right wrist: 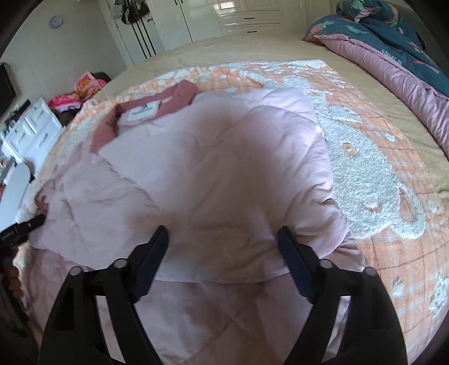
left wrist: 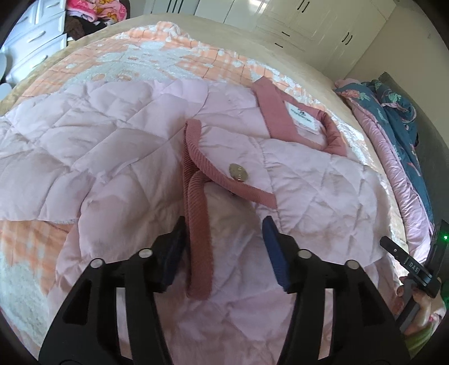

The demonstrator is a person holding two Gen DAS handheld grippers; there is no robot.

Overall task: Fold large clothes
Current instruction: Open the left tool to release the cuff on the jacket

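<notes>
A pale pink quilted jacket (left wrist: 118,146) lies spread on the bed, with a dusty-rose collar and white label (left wrist: 304,119) at the far right. A ribbed rose trim strip (left wrist: 197,230) with a metal snap button (left wrist: 238,172) runs between the fingers of my left gripper (left wrist: 224,221). Its jaws stand apart and the pads do not press the trim. In the right wrist view a folded-over part of the jacket (right wrist: 213,157) lies flat. My right gripper (right wrist: 223,229) is open wide over its near edge, with fabric between the fingers but not pinched.
An orange-and-white plush blanket (right wrist: 364,174) lies under the jacket on the beige bed. A blue floral duvet (right wrist: 393,50) is heaped along the bed's edge. White drawers (right wrist: 31,132), a pile of bright clothes (right wrist: 84,84) and white wardrobes (left wrist: 294,16) stand beyond.
</notes>
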